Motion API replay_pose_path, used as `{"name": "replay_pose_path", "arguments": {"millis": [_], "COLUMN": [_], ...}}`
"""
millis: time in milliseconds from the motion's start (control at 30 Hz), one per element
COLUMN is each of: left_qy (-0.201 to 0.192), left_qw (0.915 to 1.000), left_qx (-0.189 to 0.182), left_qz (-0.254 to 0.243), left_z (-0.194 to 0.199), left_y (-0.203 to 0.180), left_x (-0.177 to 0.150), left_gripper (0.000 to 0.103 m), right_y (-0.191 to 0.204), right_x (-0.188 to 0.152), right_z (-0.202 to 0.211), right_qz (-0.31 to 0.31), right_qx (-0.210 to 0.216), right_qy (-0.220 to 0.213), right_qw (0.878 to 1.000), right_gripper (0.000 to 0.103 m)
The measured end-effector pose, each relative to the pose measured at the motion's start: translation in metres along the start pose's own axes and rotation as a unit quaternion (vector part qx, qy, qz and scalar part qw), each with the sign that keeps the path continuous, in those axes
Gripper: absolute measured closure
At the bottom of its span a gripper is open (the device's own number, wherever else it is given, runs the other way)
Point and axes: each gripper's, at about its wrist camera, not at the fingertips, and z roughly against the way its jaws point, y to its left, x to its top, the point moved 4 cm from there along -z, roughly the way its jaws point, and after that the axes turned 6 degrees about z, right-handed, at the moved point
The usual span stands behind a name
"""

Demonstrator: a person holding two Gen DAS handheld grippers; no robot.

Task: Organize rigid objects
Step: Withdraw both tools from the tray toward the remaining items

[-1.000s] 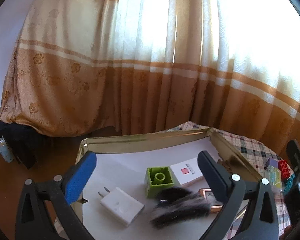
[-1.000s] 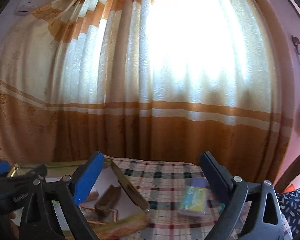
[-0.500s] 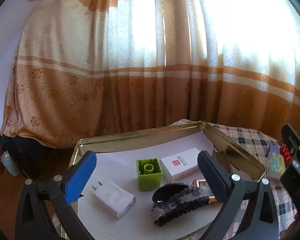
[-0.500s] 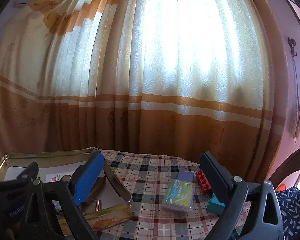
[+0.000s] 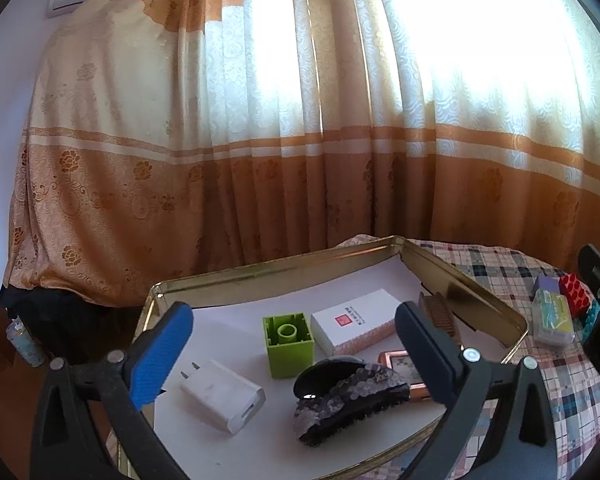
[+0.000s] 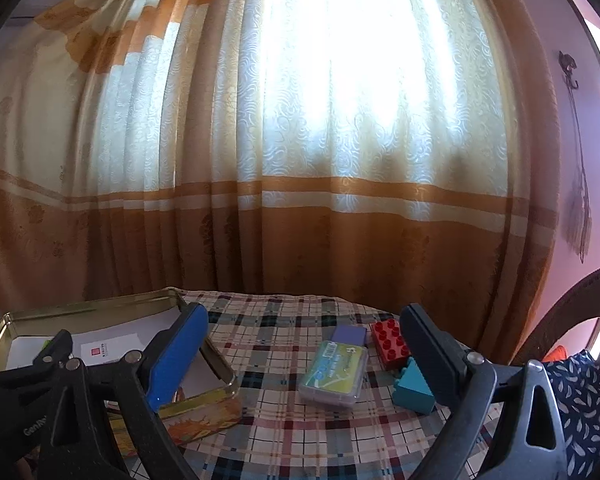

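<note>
My left gripper (image 5: 292, 356) is open and empty above the gold tin tray (image 5: 268, 272). In the tray lie a white charger (image 5: 224, 396), a green block (image 5: 288, 344), a white box (image 5: 356, 320), a black sequined hair clip (image 5: 348, 396), a pink-framed item (image 5: 396, 360) and a brown comb (image 5: 440, 312). My right gripper (image 6: 304, 356) is open and empty over the checked cloth, with a clear card case (image 6: 336, 372), purple block (image 6: 350, 334), red brick (image 6: 388, 342) and teal block (image 6: 412, 388) between and beyond its fingers.
The tin tray (image 6: 204, 404) sits left of the right gripper. Orange and cream curtains (image 6: 300, 160) hang close behind the table. A dark patterned cushion (image 6: 580, 392) lies at the right. A small bottle (image 5: 22, 340) stands on the floor at far left.
Both grippers have drawn back and up, so the tray contents and the loose items on the cloth show more fully. The hair clip now lies still in the tray.
</note>
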Motion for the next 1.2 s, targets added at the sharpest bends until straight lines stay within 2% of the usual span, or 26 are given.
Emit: {"name": "replay_pose_path", "arguments": {"millis": [900, 1200], "left_qy": [0.005, 0.009], "left_qw": [0.9997, 0.9992], "left_qx": [-0.01, -0.021], "left_qz": [0.02, 0.033], "left_z": [0.001, 0.003], "left_y": [0.007, 0.006], "left_x": [-0.003, -0.004], "left_gripper": [0.0, 0.0], "right_y": [-0.022, -0.033], "right_x": [-0.004, -0.002], "right_z": [0.005, 0.009], "right_qz": [0.006, 0.032], "right_qx": [-0.026, -0.048], "right_qy": [0.008, -0.007], "right_qw": [1.0, 0.998], "right_gripper": [0.005, 0.005]}}
